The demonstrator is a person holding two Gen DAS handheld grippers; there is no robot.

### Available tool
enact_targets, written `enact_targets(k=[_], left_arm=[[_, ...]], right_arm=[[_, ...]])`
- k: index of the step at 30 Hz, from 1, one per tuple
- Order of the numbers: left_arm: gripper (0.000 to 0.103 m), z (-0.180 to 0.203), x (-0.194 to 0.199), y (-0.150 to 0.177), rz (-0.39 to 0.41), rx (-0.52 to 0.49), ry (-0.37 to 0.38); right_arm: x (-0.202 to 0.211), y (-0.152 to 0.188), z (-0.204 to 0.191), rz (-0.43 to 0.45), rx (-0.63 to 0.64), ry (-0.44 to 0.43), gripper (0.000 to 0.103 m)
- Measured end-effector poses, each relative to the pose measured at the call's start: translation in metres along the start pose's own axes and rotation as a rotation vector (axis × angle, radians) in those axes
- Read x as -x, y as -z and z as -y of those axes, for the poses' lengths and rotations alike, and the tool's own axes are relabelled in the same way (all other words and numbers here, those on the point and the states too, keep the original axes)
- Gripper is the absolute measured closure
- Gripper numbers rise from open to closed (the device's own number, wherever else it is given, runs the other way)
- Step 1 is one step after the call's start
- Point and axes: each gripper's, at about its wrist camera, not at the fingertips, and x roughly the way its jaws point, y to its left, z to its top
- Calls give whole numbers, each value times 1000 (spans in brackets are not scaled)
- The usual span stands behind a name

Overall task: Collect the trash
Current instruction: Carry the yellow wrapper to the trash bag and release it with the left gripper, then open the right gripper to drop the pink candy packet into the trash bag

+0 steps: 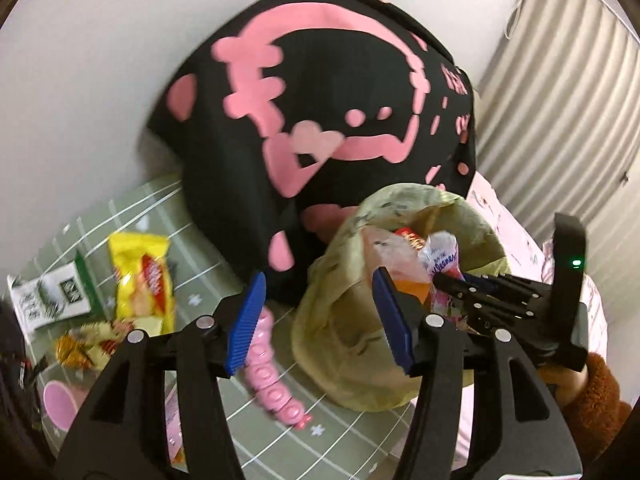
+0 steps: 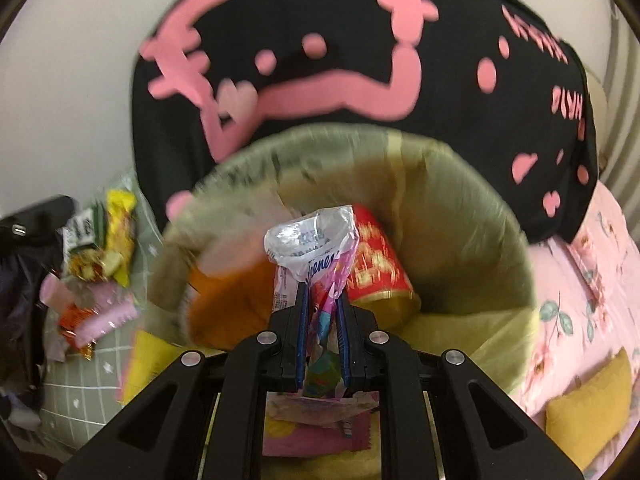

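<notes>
The right tongs (image 2: 322,312) are clamped on a crinkled pink-and-white wrapper (image 2: 320,248), whose top sticks up past the blue pads (image 2: 303,320), and they hang over the mouth of a trash bag (image 2: 460,208) lined in pale green. Inside the bag lie a red and gold packet (image 2: 376,268) and an orange one (image 2: 228,308). The left tongs (image 1: 320,316) stand wide apart with nothing between them, just left of the bag's rim (image 1: 320,320). Below them a pink segmented strip (image 1: 272,368) lies on the green grid-patterned bed cover (image 1: 352,440). Further left on the cover sit a yellow snack bag (image 1: 144,276), a black-and-white packet (image 1: 48,300) and small gold wrappers (image 1: 84,348). A black cushion with pink print (image 1: 320,92) leans behind the bag.
</notes>
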Motion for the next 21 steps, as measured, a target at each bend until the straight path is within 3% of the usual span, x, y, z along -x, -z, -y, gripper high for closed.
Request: enact_targets(k=[4,8,14,21], left_arm=[[50,-9,0,8,-7,29,-16],[50,-13,-3,16,-18,53,-3],[49,-11,1,23,-2,33,-1],[49,-31,21,34,47,53,-95]], right_arm=[[3,5,4,8,-28,-2,89],[20,7,4,53,-22,15,62],[53,8,0,133,-24,41,58],[85,-1,-22,233,-3,12,58]])
